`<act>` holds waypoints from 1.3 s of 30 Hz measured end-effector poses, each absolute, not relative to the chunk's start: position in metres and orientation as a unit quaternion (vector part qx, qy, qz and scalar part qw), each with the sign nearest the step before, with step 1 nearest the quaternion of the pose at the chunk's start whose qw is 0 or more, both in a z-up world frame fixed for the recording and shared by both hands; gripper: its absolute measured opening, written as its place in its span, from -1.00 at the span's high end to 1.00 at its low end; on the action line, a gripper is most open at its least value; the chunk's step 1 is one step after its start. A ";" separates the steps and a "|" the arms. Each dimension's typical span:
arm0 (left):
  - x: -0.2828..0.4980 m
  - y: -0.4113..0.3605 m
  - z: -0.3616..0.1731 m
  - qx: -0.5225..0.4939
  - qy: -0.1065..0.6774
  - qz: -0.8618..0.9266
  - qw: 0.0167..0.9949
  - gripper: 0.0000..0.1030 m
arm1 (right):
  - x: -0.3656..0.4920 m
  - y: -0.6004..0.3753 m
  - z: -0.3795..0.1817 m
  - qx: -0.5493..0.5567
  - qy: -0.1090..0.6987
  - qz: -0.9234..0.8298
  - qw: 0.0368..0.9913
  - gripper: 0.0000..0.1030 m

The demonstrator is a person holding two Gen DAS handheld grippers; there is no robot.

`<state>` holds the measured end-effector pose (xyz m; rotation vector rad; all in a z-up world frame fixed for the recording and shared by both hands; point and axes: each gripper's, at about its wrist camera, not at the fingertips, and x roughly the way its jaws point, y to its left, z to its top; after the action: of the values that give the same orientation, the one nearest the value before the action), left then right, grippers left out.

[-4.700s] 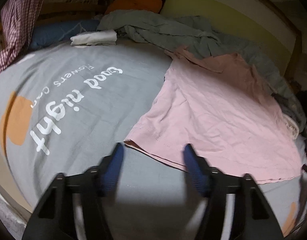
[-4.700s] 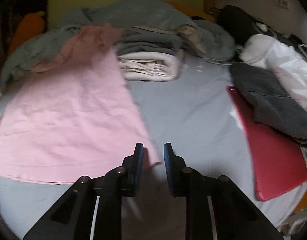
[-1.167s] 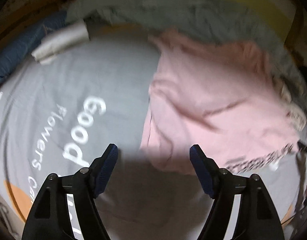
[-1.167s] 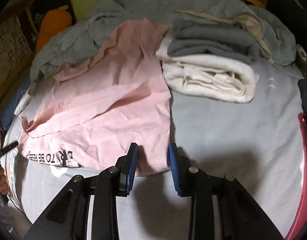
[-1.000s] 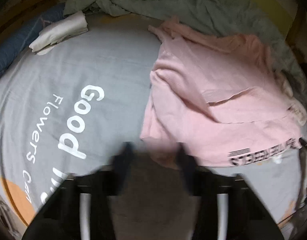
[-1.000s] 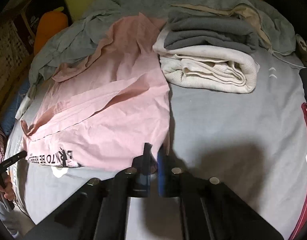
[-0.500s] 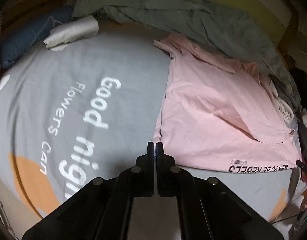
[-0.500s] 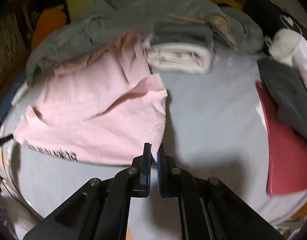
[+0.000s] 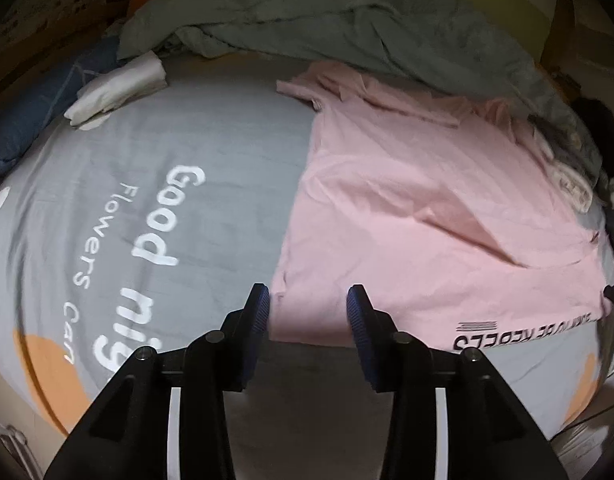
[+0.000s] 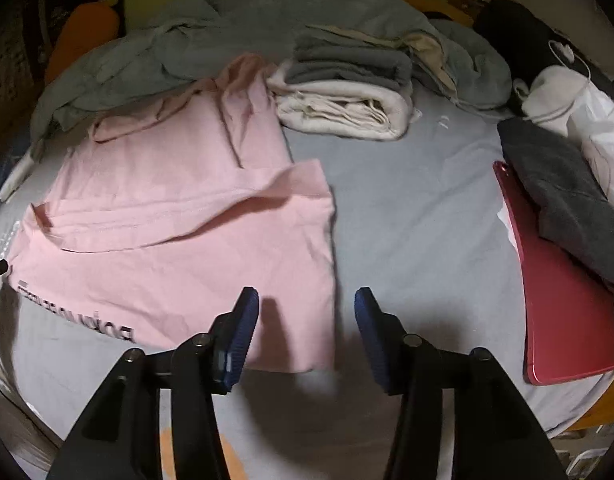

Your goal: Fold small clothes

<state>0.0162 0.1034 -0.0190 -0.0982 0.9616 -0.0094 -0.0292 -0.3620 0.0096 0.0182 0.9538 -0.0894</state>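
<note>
Left gripper (image 9: 307, 308), right gripper (image 10: 306, 309) both spread, empty — over pink shirt (image 10: 179, 216)
Risk: folded top layer slips if only one layer gets pinched

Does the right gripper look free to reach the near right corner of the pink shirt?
Probably yes. The right gripper is open just above the pink shirt, whose near right corner lies flat on the bedsheet between the fingers, with nothing covering it.

My left camera looks down from near the bed's (image 9: 107, 208) edge, facing the headboard; my right does likewise further right. Both share the pink shirt (image 9: 427, 216) (image 10: 179, 216).
</note>
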 end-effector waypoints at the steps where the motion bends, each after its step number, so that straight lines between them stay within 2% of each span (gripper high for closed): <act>1: 0.018 0.100 -0.023 -0.037 0.469 0.000 0.883 0.25 | -0.027 -0.365 0.004 0.007 0.469 -0.046 0.882 0.49; 2: 0.017 0.096 -0.026 -0.026 0.470 0.000 0.882 0.59 | -0.024 -0.366 -0.001 0.010 0.477 -0.047 0.877 0.62; 3: 0.015 0.092 -0.027 -0.013 0.470 -0.002 0.883 0.87 | -0.024 -0.371 -0.006 0.028 0.483 -0.037 0.874 0.87; 5: 0.007 0.089 -0.022 -0.002 0.458 0.000 0.889 0.88 | -0.027 -0.374 -0.006 0.044 0.473 -0.033 0.879 0.89; 10: -0.028 0.104 -0.009 -0.052 0.439 0.008 0.897 0.90 | -0.043 -0.378 0.009 0.047 0.448 -0.025 0.893 0.93; 14: -0.052 0.100 -0.022 -0.062 0.479 0.004 0.876 0.89 | -0.052 -0.375 0.007 0.024 0.468 -0.032 0.883 0.92; 18: -0.060 0.087 -0.032 -0.001 0.481 0.012 0.876 0.80 | -0.053 -0.377 -0.006 0.019 0.502 -0.036 0.864 0.89; 20: -0.055 0.085 -0.027 0.002 0.476 0.010 0.879 0.78 | -0.050 -0.380 -0.006 0.024 0.502 -0.051 0.863 0.69; 22: -0.050 0.086 -0.016 -0.006 0.464 0.008 0.886 0.56 | -0.048 -0.383 0.005 0.035 0.477 -0.069 0.875 0.65; 23: -0.047 0.087 -0.010 -0.008 0.456 0.008 0.890 0.27 | -0.048 -0.384 0.010 0.038 0.465 -0.073 0.881 0.65; 24: -0.044 0.086 -0.002 -0.008 0.443 0.006 0.896 0.09 | -0.048 -0.384 0.018 0.039 0.447 -0.078 0.890 0.64; 26: -0.036 0.080 0.010 0.006 0.424 -0.006 0.906 0.09 | -0.044 -0.381 0.031 0.030 0.428 -0.067 0.901 0.55; 28: -0.024 0.069 0.013 0.031 0.427 -0.017 0.904 0.08 | -0.034 -0.372 0.036 0.017 0.442 -0.031 0.896 0.44; 32: 0.007 0.036 -0.009 0.135 0.479 -0.049 0.866 0.07 | -0.014 -0.345 0.025 -0.021 0.494 0.045 0.868 0.43; 34: 0.018 0.025 -0.019 0.173 0.481 -0.041 0.859 0.07 | -0.004 -0.330 0.014 -0.066 0.506 0.047 0.859 0.43; 39: 0.056 0.033 -0.030 0.132 0.503 -0.033 0.853 0.02 | 0.025 -0.324 0.002 -0.085 0.503 0.034 0.860 0.43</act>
<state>0.0559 0.0329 -0.0296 0.2767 1.0587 -0.0704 0.0247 -0.3238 0.0024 -0.1789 1.0553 0.0708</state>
